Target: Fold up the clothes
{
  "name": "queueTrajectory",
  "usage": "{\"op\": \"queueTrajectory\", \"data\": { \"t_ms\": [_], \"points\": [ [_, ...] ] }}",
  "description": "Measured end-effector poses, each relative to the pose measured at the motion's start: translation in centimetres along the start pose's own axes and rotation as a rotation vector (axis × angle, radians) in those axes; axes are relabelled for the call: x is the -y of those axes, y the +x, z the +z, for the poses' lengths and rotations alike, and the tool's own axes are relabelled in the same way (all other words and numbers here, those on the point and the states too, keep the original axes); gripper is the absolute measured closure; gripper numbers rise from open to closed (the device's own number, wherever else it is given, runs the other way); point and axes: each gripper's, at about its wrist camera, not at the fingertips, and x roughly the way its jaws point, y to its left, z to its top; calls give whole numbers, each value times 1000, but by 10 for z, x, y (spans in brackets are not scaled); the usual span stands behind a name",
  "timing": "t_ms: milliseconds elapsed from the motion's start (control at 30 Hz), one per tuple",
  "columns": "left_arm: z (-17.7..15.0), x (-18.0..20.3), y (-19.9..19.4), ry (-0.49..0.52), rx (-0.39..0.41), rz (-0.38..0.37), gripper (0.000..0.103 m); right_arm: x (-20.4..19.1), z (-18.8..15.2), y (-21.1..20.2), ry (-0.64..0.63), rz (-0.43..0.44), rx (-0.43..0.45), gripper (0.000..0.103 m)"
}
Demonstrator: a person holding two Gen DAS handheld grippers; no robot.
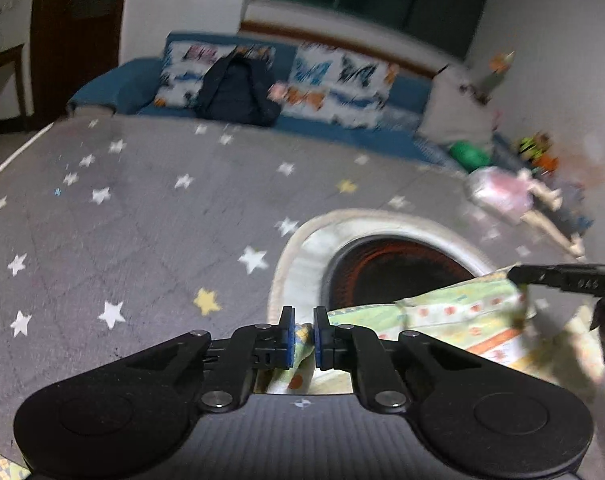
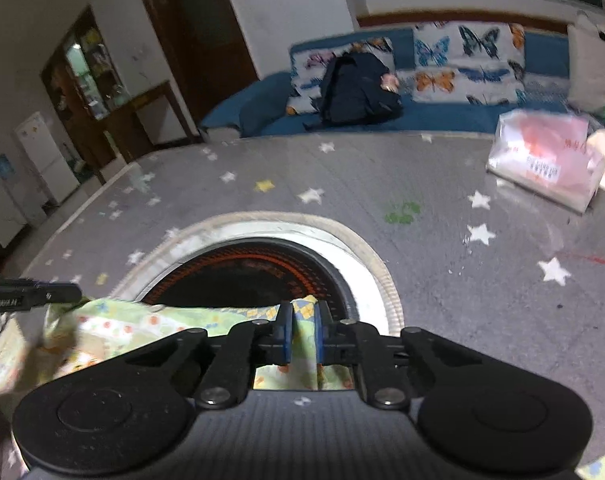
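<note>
A light green patterned garment (image 1: pixel 442 316) with small orange and yellow prints hangs stretched between both grippers above a grey star-patterned table. My left gripper (image 1: pixel 304 330) is shut on one corner of it, cloth showing between the blue pads. In the left wrist view the right gripper's black fingers (image 1: pixel 562 278) reach in from the right edge, holding the far end. My right gripper (image 2: pixel 305 330) is shut on the other corner of the garment (image 2: pixel 142 320). The left gripper's fingers (image 2: pixel 30 294) show at the left edge of the right wrist view.
The grey table cover (image 1: pixel 142 220) has a round opening with a dark heater (image 2: pixel 254 272) ringed in orange, right below the cloth. A pink plastic package (image 2: pixel 542 160) lies at the table's right. Behind stands a blue sofa (image 2: pixel 422 116) with butterfly cushions and a dark backpack (image 2: pixel 358 88).
</note>
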Motion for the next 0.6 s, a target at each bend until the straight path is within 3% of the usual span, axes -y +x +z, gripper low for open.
{"op": "queueTrajectory", "data": {
  "t_ms": [233, 433, 600],
  "points": [
    [-34, 10, -61, 70, 57, -162, 94, -25, -33, -70, -167, 74, 57, 94],
    [-83, 25, -80, 193, -60, -211, 94, -46, -90, -99, -368, 94, -25, 95],
    [-106, 26, -87, 275, -144, -232, 92, -40, -104, -107, -383, 103, -96, 94]
  ]
}}
